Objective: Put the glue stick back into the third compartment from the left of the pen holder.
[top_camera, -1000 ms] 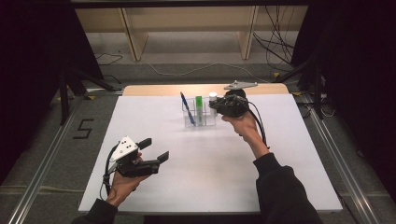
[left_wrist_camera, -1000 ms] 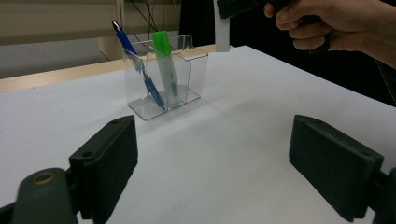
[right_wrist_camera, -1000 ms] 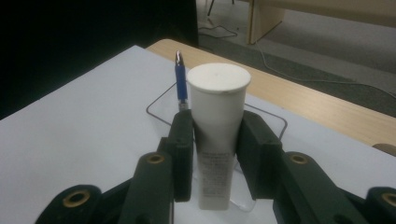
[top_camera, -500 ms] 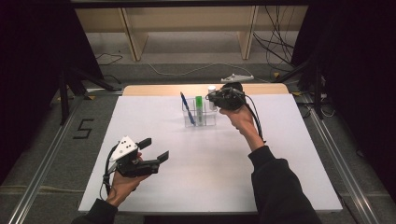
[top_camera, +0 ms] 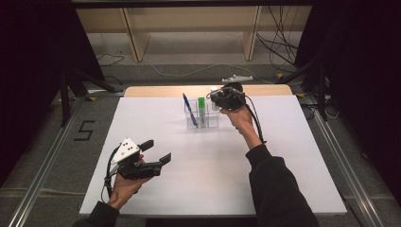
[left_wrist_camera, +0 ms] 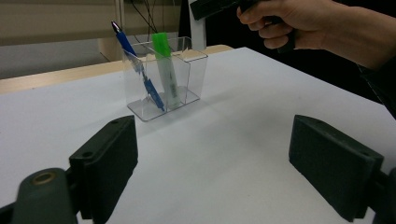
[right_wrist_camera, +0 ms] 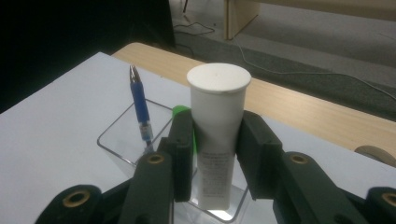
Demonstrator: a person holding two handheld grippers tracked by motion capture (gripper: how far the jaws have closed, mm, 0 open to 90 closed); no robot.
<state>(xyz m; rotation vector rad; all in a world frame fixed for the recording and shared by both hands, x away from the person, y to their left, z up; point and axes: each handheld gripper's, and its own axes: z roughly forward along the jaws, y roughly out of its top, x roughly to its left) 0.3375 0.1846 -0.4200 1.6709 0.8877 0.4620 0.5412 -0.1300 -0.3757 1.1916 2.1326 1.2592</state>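
A clear plastic organizer [top_camera: 208,124] stands at the table's far middle. In it are a leaning blue pen [top_camera: 188,108] and a green highlighter [top_camera: 202,108]. My right gripper [top_camera: 222,97] hovers over its right end, shut on a white tube [right_wrist_camera: 217,126] held upright, cap up. The tube's lower end reaches down into the organizer [right_wrist_camera: 116,136], beside the highlighter [right_wrist_camera: 180,111] and the pen [right_wrist_camera: 140,106]. My left gripper [top_camera: 157,151] is held near the table's front left, open and with nothing in it. It faces the organizer [left_wrist_camera: 196,70] from a distance.
The white table top [top_camera: 293,156] ends in a wooden strip [top_camera: 156,91] at the far edge. Beyond it, cables and a light wooden frame [top_camera: 132,38] lie on the floor. Metal rails [top_camera: 42,175] run along both sides of the table.
My right hand has carried the white tube a little farther away and left, lowering it at the organizer's right end. The left hand has stayed put.
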